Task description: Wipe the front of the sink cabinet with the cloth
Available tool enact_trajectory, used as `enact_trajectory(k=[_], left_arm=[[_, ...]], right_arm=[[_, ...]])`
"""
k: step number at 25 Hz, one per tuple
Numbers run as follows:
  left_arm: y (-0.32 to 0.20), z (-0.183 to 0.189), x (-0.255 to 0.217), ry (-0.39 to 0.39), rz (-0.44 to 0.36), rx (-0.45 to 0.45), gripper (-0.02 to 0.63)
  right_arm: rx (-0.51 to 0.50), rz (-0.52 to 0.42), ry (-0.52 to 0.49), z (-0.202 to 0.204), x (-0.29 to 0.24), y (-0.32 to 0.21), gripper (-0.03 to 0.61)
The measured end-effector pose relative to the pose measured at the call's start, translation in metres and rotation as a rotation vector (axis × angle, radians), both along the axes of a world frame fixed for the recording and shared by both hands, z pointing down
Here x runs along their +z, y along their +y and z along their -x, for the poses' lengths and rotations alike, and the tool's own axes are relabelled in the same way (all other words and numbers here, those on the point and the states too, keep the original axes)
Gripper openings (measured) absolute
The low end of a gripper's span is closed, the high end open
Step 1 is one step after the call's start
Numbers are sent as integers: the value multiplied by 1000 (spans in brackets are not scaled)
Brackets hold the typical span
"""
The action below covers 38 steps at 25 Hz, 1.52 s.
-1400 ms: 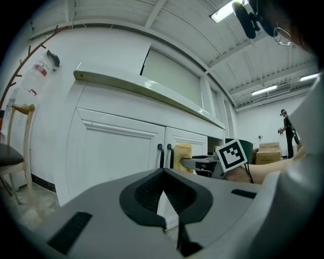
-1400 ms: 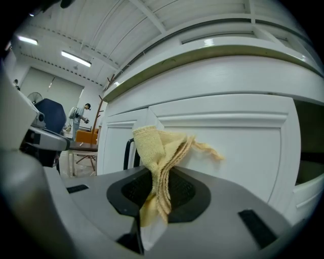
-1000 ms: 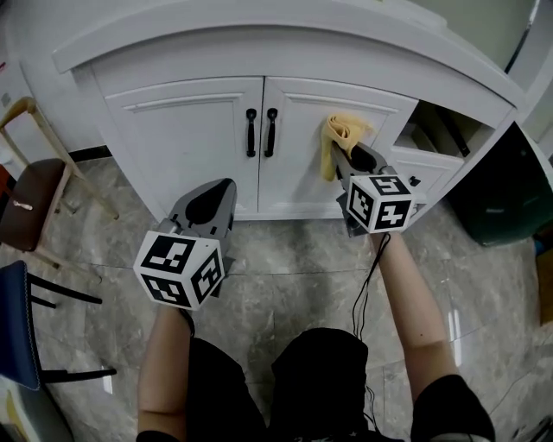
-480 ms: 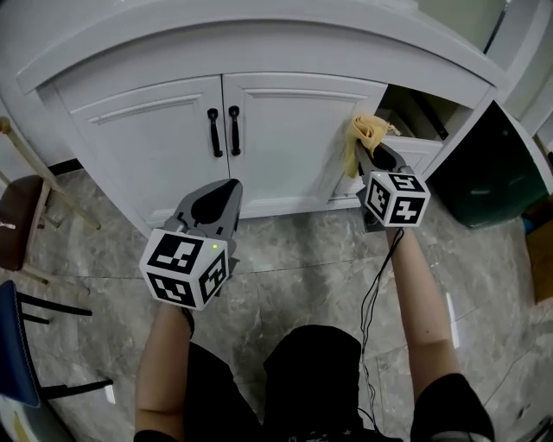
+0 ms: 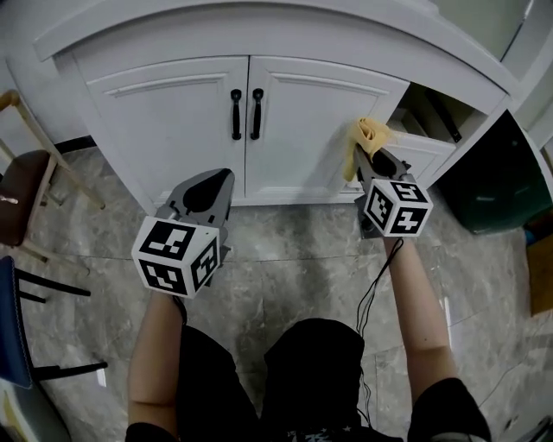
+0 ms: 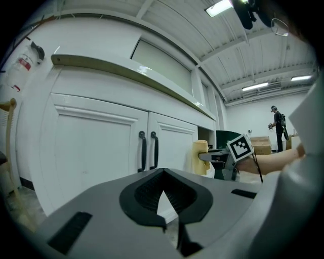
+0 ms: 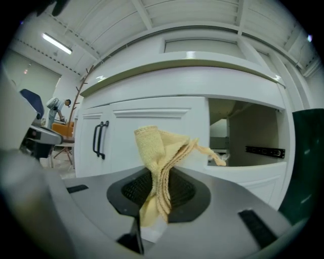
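- Grey marble-look tile floor under me, glossy, with light glare spots.
- Wooden chair with a brown seat at my far left, standing on the floor.
- Blue chair with black legs at my lower left, cut off by the frame edge.
- Dark green bin on my right.
- Cardboard box at the right edge, only partly visible.
- Black cable hanging in loops below my right forearm.
- Ceiling strip lights, lit.
- Distant person standing near stacked cardboard boxes.
- Second person far off, bent forward; too small for detail.
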<state>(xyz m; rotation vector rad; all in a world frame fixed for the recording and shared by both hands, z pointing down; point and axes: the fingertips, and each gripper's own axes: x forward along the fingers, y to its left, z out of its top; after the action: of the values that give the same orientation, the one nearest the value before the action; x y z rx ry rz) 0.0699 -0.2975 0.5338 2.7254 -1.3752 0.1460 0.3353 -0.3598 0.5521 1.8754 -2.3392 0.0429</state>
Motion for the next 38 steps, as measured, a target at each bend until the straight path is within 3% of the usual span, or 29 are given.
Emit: enact_trajectory(k=[10, 15, 19, 27, 38], left_arm=[[13, 62, 11, -10, 4, -126, 14], [19, 77, 20, -50, 13, -141, 14], [22, 83, 26, -64, 20, -148, 15], [20, 70, 28, -67, 25, -132, 14], [8, 5, 36, -50, 44, -32, 14]], right_arm=[[-285, 14, 27, 148, 41, 3, 84], [-350, 36, 64, 188, 68, -4, 85], [-342, 62, 71, 200, 82, -18, 84], [-243, 51, 18, 164, 80, -33, 84], [-40, 60, 13, 44, 84, -30, 84]])
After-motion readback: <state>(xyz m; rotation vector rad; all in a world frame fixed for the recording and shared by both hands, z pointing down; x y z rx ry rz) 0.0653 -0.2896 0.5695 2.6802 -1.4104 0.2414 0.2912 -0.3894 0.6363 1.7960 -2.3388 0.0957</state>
